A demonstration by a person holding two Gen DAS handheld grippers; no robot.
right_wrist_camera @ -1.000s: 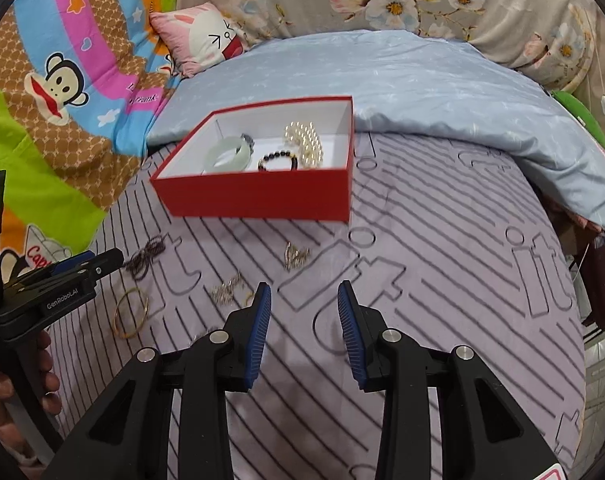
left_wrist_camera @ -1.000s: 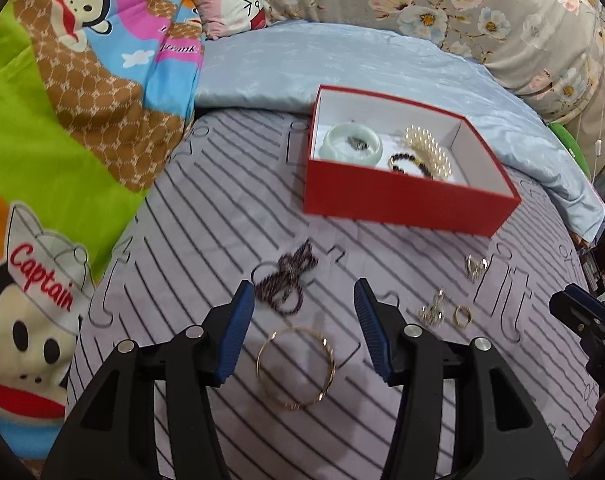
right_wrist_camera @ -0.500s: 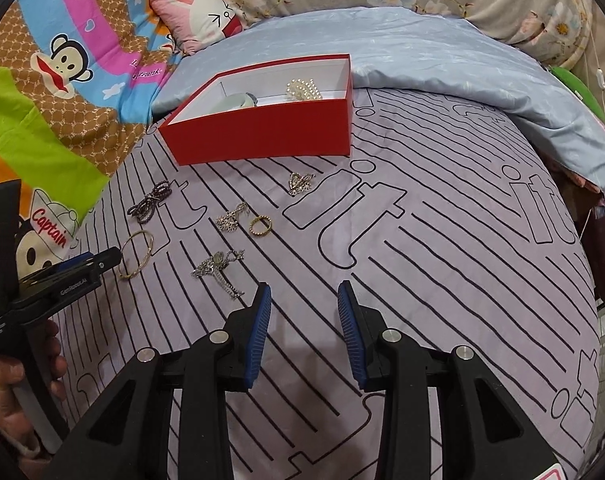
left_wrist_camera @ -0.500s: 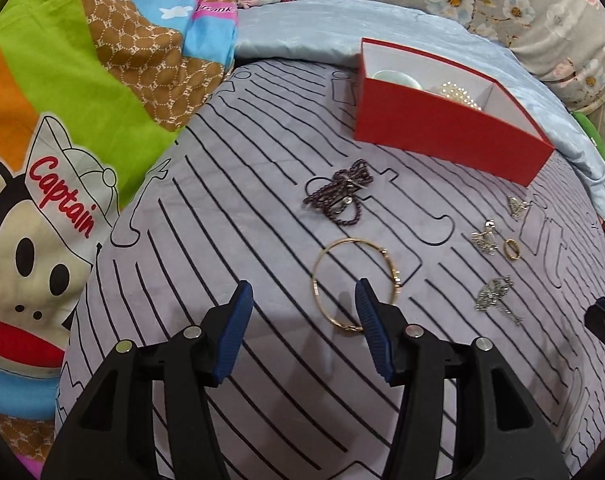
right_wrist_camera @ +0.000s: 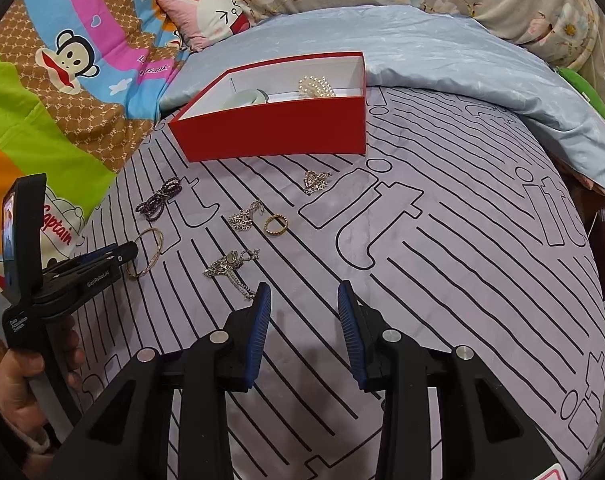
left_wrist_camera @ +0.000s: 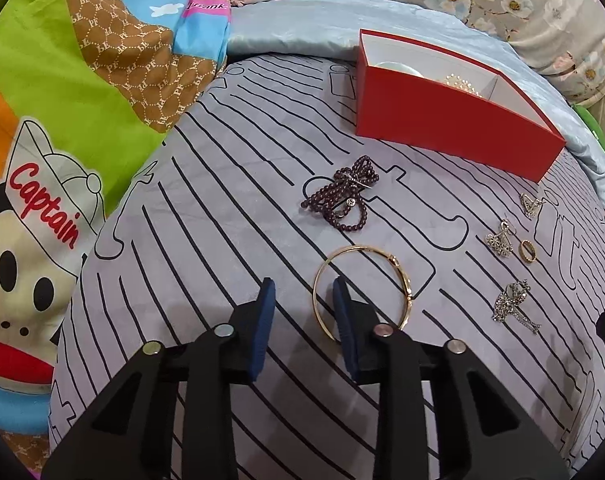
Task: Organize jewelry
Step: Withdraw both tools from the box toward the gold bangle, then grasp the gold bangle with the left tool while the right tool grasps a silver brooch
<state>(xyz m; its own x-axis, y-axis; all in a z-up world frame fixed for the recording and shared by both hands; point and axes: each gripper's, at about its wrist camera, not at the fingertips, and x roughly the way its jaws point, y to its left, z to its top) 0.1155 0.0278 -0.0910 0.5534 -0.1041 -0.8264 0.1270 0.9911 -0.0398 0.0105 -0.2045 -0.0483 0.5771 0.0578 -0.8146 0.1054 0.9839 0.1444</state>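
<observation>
A gold bangle (left_wrist_camera: 402, 276) lies on the lilac striped cover. My left gripper (left_wrist_camera: 303, 289) is open, low over the cover, with its right finger inside the bangle's near-left rim. Beyond lies a dark beaded bracelet (left_wrist_camera: 344, 196). To the right lie silver brooches (left_wrist_camera: 512, 306), a gold ring (left_wrist_camera: 527, 251) and small silver pieces. A red box (left_wrist_camera: 442, 128) at the back holds a jade bangle and pearls. My right gripper (right_wrist_camera: 303, 295) is open and empty, just right of a silver brooch (right_wrist_camera: 230, 266).
A cartoon monkey quilt (left_wrist_camera: 62, 100) covers the left side. A pale blue sheet (right_wrist_camera: 442, 52) and floral pillows lie behind the box. The bed edge drops off at the right. The left gripper (right_wrist_camera: 127, 256) and the hand holding it show in the right wrist view.
Both grippers have drawn back from the box and dropped lower. The left gripper has come down to the gold bangle, its right finger now inside the ring.
</observation>
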